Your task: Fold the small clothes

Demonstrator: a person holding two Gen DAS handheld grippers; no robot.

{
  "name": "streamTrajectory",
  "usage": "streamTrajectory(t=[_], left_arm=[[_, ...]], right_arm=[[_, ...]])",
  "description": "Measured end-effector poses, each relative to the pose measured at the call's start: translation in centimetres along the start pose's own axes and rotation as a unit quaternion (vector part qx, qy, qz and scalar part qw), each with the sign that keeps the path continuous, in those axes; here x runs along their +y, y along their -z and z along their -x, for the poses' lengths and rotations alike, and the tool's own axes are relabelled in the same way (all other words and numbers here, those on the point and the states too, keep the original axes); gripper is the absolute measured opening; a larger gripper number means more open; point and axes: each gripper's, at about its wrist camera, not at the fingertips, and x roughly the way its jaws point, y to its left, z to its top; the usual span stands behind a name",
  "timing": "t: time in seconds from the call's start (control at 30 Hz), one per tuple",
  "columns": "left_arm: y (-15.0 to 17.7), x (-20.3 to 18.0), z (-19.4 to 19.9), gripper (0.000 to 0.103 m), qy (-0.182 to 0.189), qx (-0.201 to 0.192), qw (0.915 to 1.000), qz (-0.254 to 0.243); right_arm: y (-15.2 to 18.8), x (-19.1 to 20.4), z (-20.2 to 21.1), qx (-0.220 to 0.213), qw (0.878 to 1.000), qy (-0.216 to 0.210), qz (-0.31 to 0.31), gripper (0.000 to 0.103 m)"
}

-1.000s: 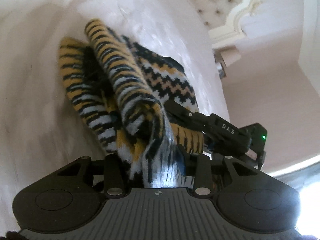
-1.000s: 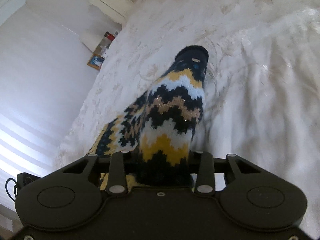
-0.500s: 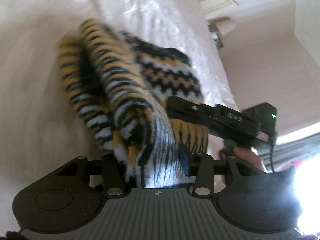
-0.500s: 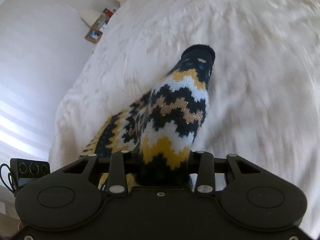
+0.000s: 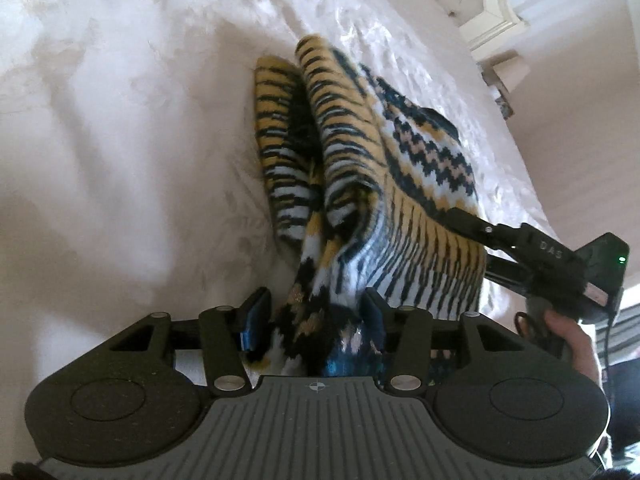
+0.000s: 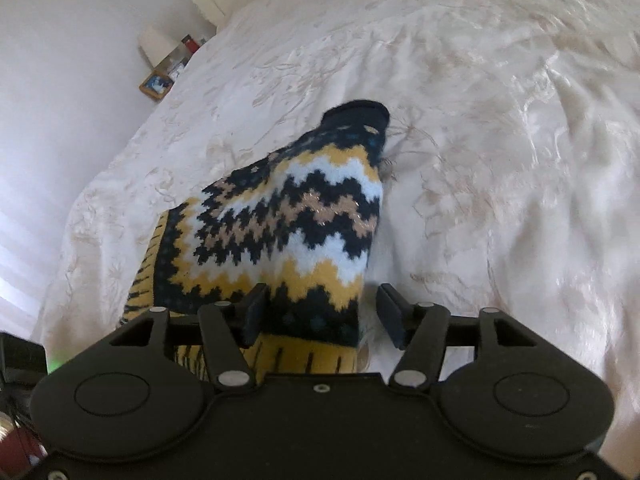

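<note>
A yellow, black and white zigzag knitted sock lies bunched and folded on the white bedspread. My left gripper has its jaws spread wide, with the sock's dark end lying loose between them. My right gripper is open too, and the sock lies between and ahead of its fingers, toe pointing away. In the left wrist view the right gripper sits at the sock's right edge.
A white carved headboard stands at the far end of the bed. A bedside table with a lamp, bottles and a framed picture stands by the bed's left edge, next to the pale wall.
Both grippers have opened and let go of the sock, which has settled lower and flatter on the bedspread.
</note>
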Motion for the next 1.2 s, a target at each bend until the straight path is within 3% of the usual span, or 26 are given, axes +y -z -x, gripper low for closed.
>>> streamTrajectory(t=[0.13,0.23,0.33,0.47,0.57,0.7,0.8,0.9,0.93,1.03,1.07,1.2], left_arm=[[-0.1,-3.1,1.5,0.049,-0.032,-0.056,0.9968,-0.047],[-0.2,-4.4,4.2,0.049,-0.050,-0.109,0.9899,-0.076],[-0.8,-5.8,6.1,0.050,-0.057,-0.152,0.9810,-0.106],[-2.5,-8.5,6.1,0.053,-0.061,-0.175,0.9691,-0.162],[-3.9,-10.8,3.4,0.060,-0.055,-0.174,0.9642,-0.192],[-4.9,-11.3,0.3,0.060,-0.066,-0.167,0.9606,-0.212],[-5.2,-10.9,-2.4,0.060,-0.093,-0.160,0.9572,-0.222],[-4.7,-8.4,-4.3,0.062,-0.145,-0.127,0.9575,-0.215],[-4.5,-7.6,-4.5,0.066,-0.153,-0.121,0.9584,-0.209],[-3.6,-4.9,-4.3,0.070,-0.120,-0.119,0.9752,-0.143],[-3.4,-4.5,-4.1,0.070,-0.114,-0.119,0.9772,-0.134],[-3.0,-4.7,-4.0,0.070,-0.118,-0.125,0.9749,-0.142]], right_arm=[[0.8,-0.3,1.2,-0.020,0.999,-0.038,-0.012,0.065],[0.7,-0.8,2.4,-0.046,0.997,-0.049,-0.028,0.065],[0.5,-1.4,3.5,-0.076,0.995,-0.045,-0.038,0.067],[0.2,-1.1,4.3,-0.100,0.995,-0.010,-0.019,0.071],[0.1,-0.6,4.4,-0.107,0.994,0.015,0.002,0.071],[0.4,0.2,4.6,-0.111,0.992,0.044,0.033,0.075],[0.3,0.6,4.6,-0.113,0.990,0.062,0.056,0.075],[0.2,1.2,4.8,-0.117,0.987,0.072,0.078,0.076],[0.0,1.4,4.7,-0.117,0.986,0.076,0.086,0.076],[-0.6,2.1,4.2,-0.116,0.983,0.090,0.111,0.076],[-0.9,2.3,3.9,-0.115,0.982,0.093,0.121,0.076],[-2.3,2.8,1.9,-0.105,0.978,0.110,0.145,0.077]])
